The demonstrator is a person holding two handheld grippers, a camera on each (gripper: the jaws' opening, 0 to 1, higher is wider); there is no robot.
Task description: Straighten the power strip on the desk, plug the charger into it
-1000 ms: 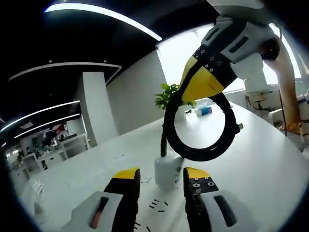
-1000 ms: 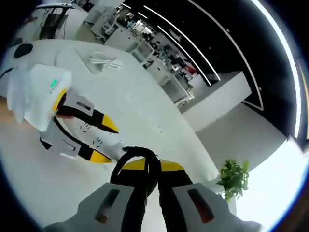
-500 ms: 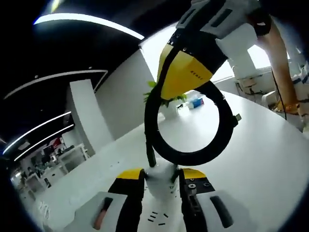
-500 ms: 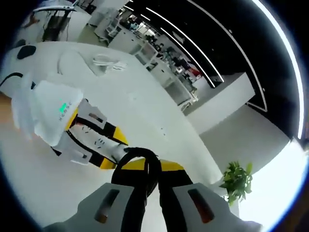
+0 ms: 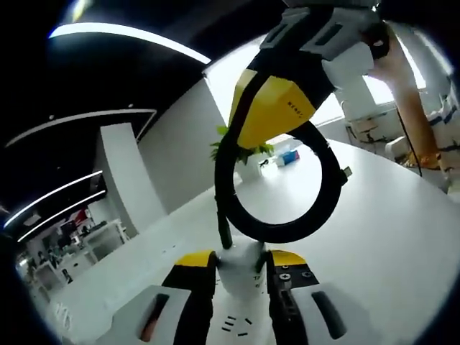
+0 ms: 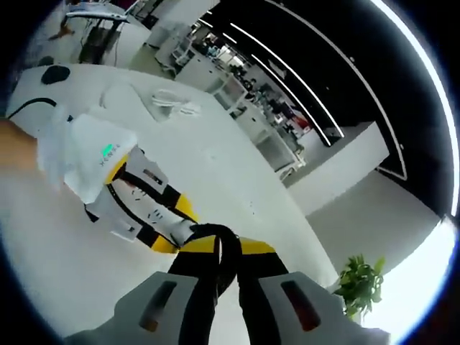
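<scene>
Left gripper view: left gripper (image 5: 240, 260) pinches the white charger (image 5: 241, 264) between yellow-tipped jaws.
Cable: black loop (image 5: 277, 183) rising from the charger (thick, glossy), clamped above by the right gripper (image 5: 277, 108).
Desk: white (image 5: 388, 237), beneath both.

A white charger (image 5: 241, 262) with a black cable (image 5: 277, 230) looped above it is seen against a white desk (image 5: 388, 237). The left gripper (image 5: 241, 267) and right gripper (image 5: 269, 108) are marked by yellow tips on black jaws and pale grey bodies. A green-leaved plant (image 6: 361, 282) and a white coiled cord (image 6: 175, 103) are also shown.
</scene>
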